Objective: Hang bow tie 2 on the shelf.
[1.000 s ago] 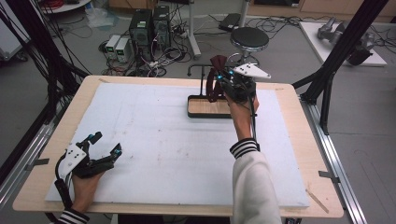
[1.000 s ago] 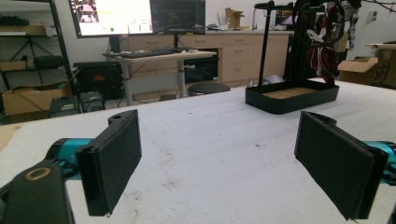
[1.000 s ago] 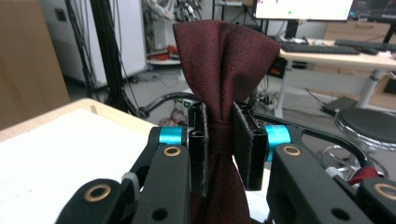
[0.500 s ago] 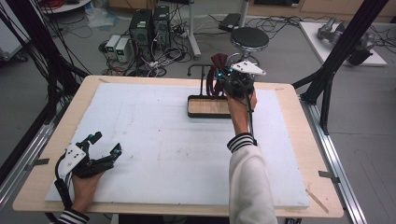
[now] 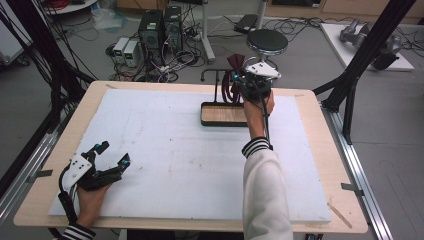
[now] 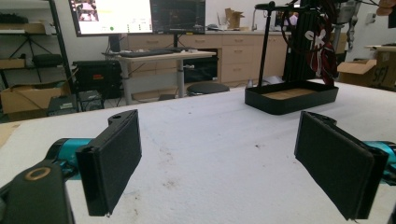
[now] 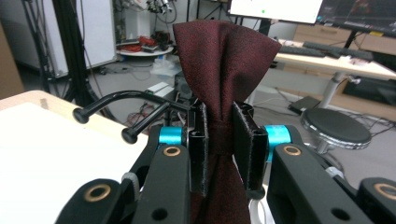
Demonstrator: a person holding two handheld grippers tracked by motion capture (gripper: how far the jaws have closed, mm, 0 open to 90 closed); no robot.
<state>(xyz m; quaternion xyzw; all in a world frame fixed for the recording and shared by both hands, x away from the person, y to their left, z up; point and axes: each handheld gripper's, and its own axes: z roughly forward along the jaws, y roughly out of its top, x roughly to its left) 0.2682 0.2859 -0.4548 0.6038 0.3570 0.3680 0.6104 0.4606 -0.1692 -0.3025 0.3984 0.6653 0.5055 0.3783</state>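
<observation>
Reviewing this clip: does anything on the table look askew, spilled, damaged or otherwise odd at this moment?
Nothing stands out. The black tray sits flat and square on the white mat, with no spill. The right gripper is clamped on a dark red bow tie by its knot, beside the stand's hooks. The left gripper rests open near the table's front corner.
</observation>
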